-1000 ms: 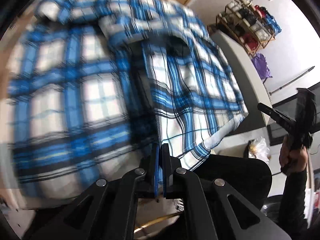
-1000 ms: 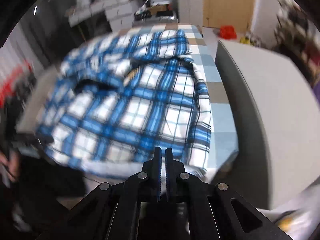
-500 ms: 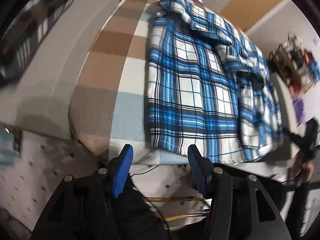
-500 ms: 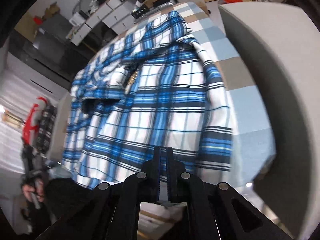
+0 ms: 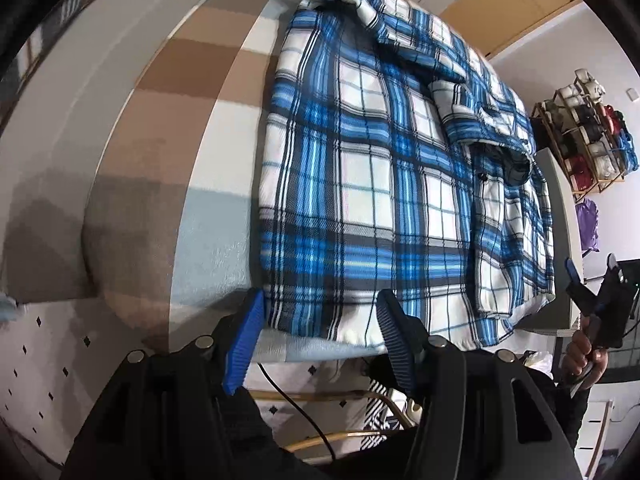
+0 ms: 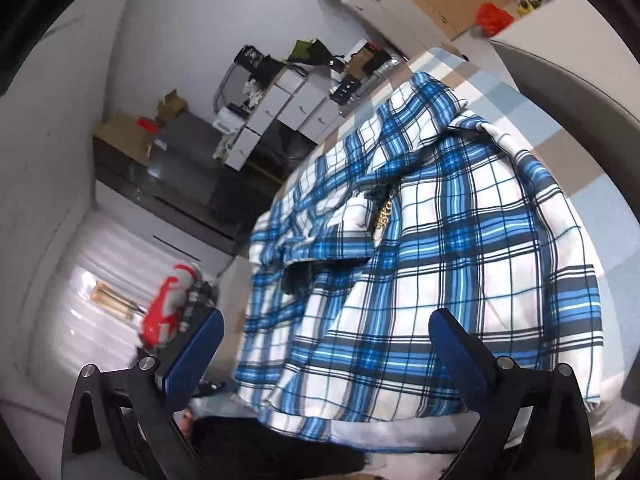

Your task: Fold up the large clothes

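A large blue-and-white plaid shirt (image 5: pixel 380 184) lies spread on a surface covered with a brown, white and pale-blue checked blanket (image 5: pixel 208 152), collar at the far end. One sleeve is folded across its right half. My left gripper (image 5: pixel 320 324) hovers at the near hem, its jaws opening; the hem shows between the blue pads (image 5: pixel 244 344) but is not pinched. My right gripper (image 6: pixel 328 344) faces the shirt (image 6: pixel 440 248) from the other near corner, its jaws opening wide and pressing on nothing. In the left wrist view, a hand holds the right gripper (image 5: pixel 596 300) at the far right.
Grey cushioned blocks (image 5: pixel 60 140) flank the blanket on both sides. A wooden shoe rack (image 5: pixel 584 132) stands by the wall. White drawer units (image 6: pixel 288 116) and cardboard boxes sit beyond the far end. A cable (image 5: pixel 288 392) hangs below the near edge. A red-and-white item (image 6: pixel 168 304) lies at left.
Both grippers were shut a second ago and now stand open. The left one let go of the shirt and drew back; the shirt now lies flat. The right gripper rolled.
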Demonstrator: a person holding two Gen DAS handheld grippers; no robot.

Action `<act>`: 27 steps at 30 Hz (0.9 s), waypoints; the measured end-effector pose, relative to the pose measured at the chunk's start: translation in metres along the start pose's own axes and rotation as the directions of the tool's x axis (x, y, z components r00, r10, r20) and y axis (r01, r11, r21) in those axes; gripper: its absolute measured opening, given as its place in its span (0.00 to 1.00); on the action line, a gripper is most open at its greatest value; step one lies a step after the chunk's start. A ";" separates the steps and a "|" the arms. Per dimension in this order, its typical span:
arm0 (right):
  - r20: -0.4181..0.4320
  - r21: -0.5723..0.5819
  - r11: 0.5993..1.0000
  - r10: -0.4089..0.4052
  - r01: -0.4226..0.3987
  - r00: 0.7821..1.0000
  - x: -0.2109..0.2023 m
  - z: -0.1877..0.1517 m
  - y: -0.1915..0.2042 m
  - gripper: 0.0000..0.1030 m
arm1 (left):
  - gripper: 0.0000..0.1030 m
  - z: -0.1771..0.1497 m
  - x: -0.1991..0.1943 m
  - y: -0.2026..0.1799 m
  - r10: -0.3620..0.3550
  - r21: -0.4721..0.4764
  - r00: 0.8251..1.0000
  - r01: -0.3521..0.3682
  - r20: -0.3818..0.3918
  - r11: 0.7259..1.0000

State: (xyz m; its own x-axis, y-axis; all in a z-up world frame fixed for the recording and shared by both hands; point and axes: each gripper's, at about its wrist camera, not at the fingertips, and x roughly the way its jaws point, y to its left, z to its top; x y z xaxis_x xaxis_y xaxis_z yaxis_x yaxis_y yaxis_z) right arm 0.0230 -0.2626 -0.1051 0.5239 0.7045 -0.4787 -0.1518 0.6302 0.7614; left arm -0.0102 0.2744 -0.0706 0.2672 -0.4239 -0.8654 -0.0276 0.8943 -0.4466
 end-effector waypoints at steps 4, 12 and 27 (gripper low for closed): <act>-0.017 -0.046 0.998 -0.031 0.030 0.999 0.004 -0.006 0.004 1.00 | 0.67 0.003 0.004 -0.006 -0.009 0.037 1.000 0.009 -0.001 0.999; -0.028 -0.064 0.998 -0.003 0.001 1.000 0.001 -0.012 0.002 1.00 | 0.03 0.013 0.015 -0.008 -0.112 0.016 0.993 0.113 -0.041 0.994; -0.094 -0.827 0.561 -0.207 0.039 0.974 0.092 -0.134 0.197 1.00 | 0.02 0.036 -0.036 -0.022 -0.317 -0.071 0.948 0.319 0.039 0.945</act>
State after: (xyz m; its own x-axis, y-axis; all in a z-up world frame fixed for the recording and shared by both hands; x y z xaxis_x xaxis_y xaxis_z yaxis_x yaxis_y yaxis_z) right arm -0.0711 -0.0296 -0.0577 0.4627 0.5867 -0.6646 -0.7578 0.6508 0.0468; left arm 0.0154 0.2754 -0.0211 0.2997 -0.6795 -0.6696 -0.0097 0.6997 -0.7144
